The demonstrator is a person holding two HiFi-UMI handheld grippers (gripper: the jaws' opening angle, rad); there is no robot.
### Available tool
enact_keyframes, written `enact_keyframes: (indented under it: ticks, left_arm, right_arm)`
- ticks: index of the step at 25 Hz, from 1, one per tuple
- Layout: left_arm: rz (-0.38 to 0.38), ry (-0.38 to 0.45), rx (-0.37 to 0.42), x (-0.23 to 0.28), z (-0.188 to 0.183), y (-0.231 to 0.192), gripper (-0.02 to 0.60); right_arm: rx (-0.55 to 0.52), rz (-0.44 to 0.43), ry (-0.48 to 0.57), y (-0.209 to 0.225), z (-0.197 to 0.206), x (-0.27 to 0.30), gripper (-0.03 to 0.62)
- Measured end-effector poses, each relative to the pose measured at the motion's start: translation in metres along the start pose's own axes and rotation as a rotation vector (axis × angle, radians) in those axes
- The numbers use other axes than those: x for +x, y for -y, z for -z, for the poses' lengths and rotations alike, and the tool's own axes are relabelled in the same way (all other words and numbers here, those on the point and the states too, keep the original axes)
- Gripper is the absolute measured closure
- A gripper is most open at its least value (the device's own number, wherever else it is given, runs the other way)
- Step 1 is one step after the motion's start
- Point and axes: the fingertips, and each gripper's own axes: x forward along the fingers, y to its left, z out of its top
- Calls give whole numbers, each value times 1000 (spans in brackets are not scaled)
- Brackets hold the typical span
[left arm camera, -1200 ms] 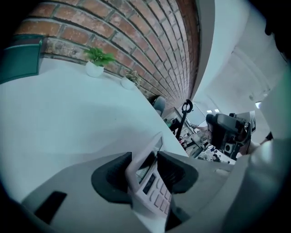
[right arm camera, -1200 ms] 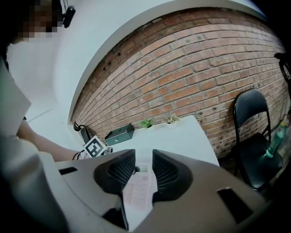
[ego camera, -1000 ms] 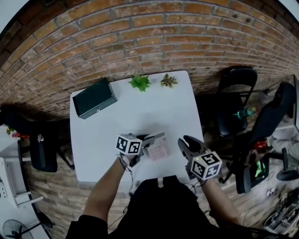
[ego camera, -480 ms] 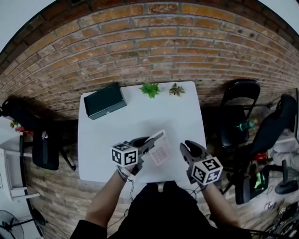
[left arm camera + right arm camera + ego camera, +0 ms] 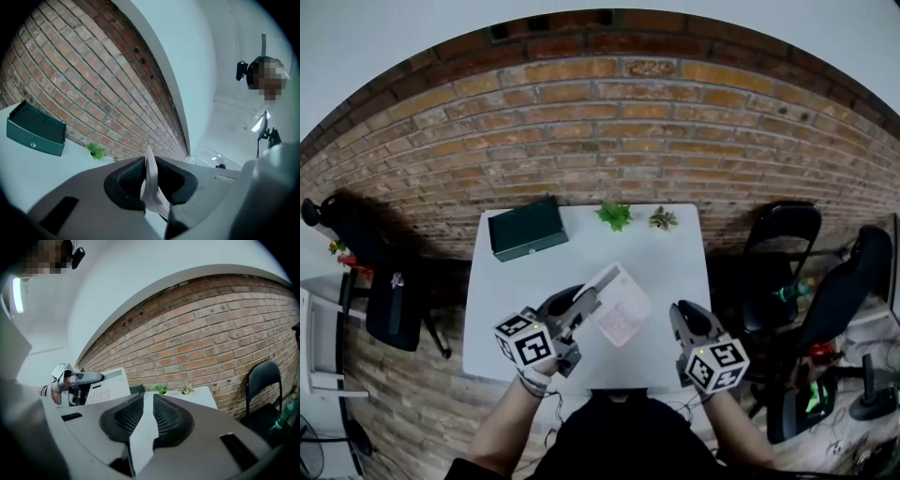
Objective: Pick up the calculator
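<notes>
The calculator (image 5: 622, 305), white with pale pink keys, hangs tilted above the white table (image 5: 534, 281), clear of its top. My left gripper (image 5: 591, 298) is shut on the calculator's left edge; in the left gripper view that edge (image 5: 151, 187) shows as a thin white blade pinched between the dark pads. My right gripper (image 5: 684, 314) hovers to the calculator's right, apart from it. Its jaws are closing to a narrow slit with nothing between them (image 5: 147, 416). The right gripper view shows the calculator (image 5: 105, 385) held up by the left gripper (image 5: 77, 378).
A dark green box (image 5: 527, 228) sits at the table's back left. Two small plants (image 5: 615, 216) (image 5: 662, 219) stand at the back edge against the brick wall. Black chairs stand to the right (image 5: 778, 244) and left (image 5: 394, 300) of the table.
My left gripper has lifted the calculator off the table and tilted it up. The right gripper rose a little, and the head view has tipped up toward the wall.
</notes>
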Motion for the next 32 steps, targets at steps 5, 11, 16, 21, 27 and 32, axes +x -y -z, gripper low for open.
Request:
enact_keyframes:
  ticks: [5,11,16,21,27,32]
  left_arm:
    - [-10,91,79,-16,-42,26,529]
    - [1,227,27,-44,-79,45,529]
    - [-26,315,13,-69,-100,50,529]
    - [-40,360,29,-82,-115,52,529]
    - [-45,379,39,-83,-122,53,529]
    - [-44,377,34,-81,-120,50,529]
  right_arm:
    - [-57,-1,60,-7,-32,-8,533]
    - [-159,-29,140,-20,-70,-13,534]
    - [-229,-24,196,-26,-97,-17,539]
    - [-302,10,251,-25,-119,-25,571]
    - [-347,21,303,-24,-138,-33,588]
    - [-338,12,314,-22,-141,-34,589]
